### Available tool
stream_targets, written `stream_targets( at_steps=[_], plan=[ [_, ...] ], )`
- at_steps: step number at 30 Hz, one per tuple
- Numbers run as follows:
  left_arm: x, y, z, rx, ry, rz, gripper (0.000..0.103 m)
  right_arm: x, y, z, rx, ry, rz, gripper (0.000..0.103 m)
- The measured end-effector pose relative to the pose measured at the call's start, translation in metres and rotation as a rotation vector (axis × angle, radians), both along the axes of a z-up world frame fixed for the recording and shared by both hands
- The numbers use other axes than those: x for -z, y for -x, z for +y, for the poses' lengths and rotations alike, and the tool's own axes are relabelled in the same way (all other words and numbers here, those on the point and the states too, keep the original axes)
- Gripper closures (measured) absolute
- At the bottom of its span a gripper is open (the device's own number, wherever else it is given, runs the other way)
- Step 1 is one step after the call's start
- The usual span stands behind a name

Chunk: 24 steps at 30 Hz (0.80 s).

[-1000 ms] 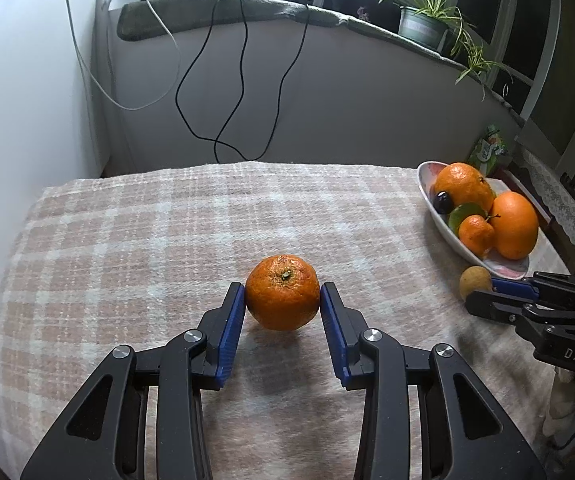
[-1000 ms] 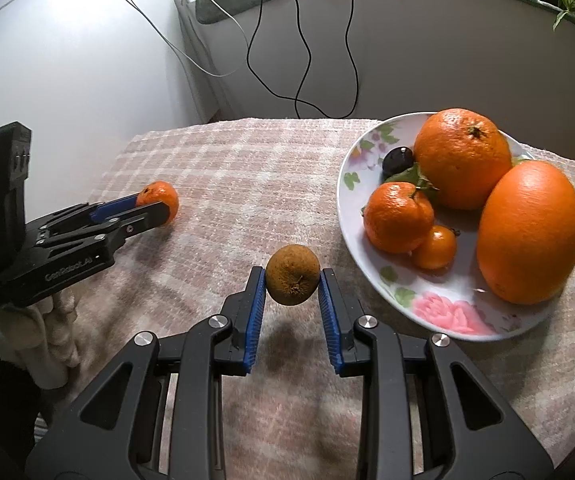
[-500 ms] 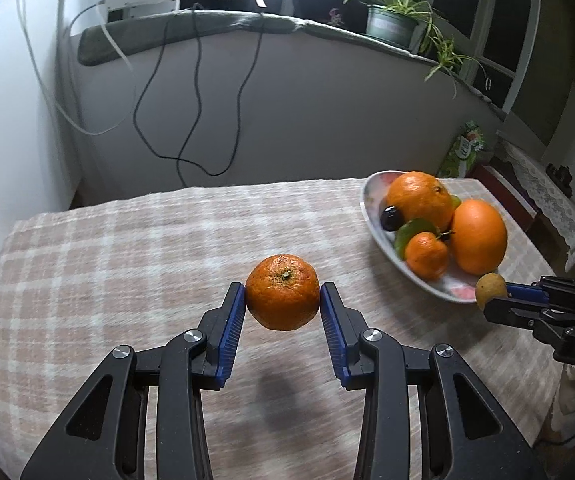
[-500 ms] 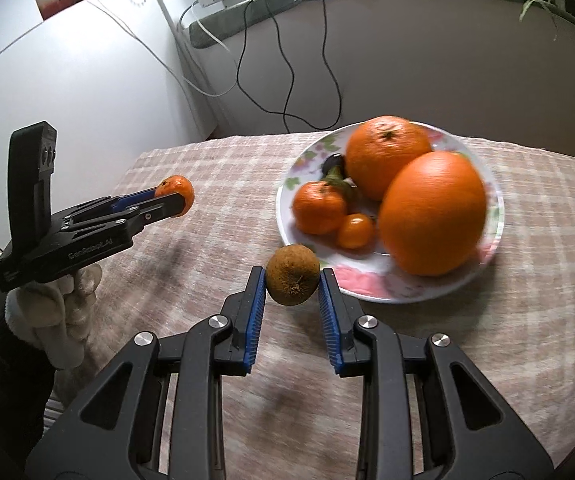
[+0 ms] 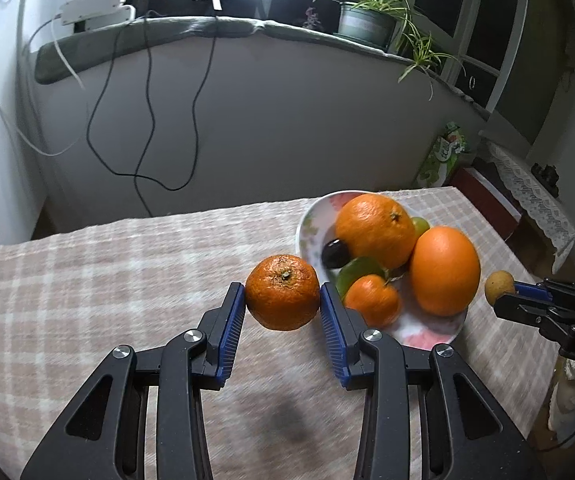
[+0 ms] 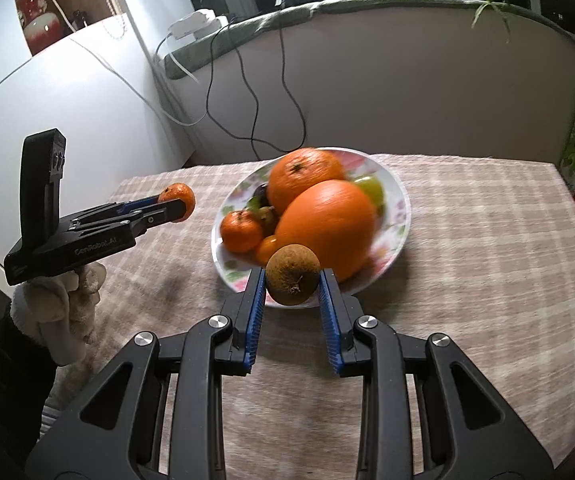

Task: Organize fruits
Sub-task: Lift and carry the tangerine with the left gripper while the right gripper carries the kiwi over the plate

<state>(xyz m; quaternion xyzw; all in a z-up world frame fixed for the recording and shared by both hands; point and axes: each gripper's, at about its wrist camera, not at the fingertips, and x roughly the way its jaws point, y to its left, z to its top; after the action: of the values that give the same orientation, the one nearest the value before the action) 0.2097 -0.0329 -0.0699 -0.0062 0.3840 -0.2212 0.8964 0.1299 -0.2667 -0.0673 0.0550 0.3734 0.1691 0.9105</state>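
Floral plate heaped with oranges

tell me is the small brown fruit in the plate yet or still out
Out. The small brown fruit is clamped between the right gripper pads, held in the air at the plate near rim.

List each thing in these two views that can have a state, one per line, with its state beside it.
left gripper: shut on the tangerine
tangerine: held clear of the tablecloth
right gripper: shut on the small brown fruit
small brown fruit: held at the plate's near rim
plate: holding several fruits
tablecloth: lying flat
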Motion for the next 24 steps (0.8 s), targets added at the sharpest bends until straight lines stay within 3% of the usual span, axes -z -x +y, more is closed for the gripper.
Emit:
stream_targets(
  at_steps=[11,24],
  plan=[
    [0.002,-0.016,-0.023,0.01,-0.001,0.016,0.066,-0.015,-0.037,-0.035,0.024,0.003,-0.044,0.075],
    [0.004,-0.03,-0.033,0.01,-0.008,0.028,0.066,-0.007,-0.107,-0.032,-0.037,0.033,-0.013,0.075]
  ],
)
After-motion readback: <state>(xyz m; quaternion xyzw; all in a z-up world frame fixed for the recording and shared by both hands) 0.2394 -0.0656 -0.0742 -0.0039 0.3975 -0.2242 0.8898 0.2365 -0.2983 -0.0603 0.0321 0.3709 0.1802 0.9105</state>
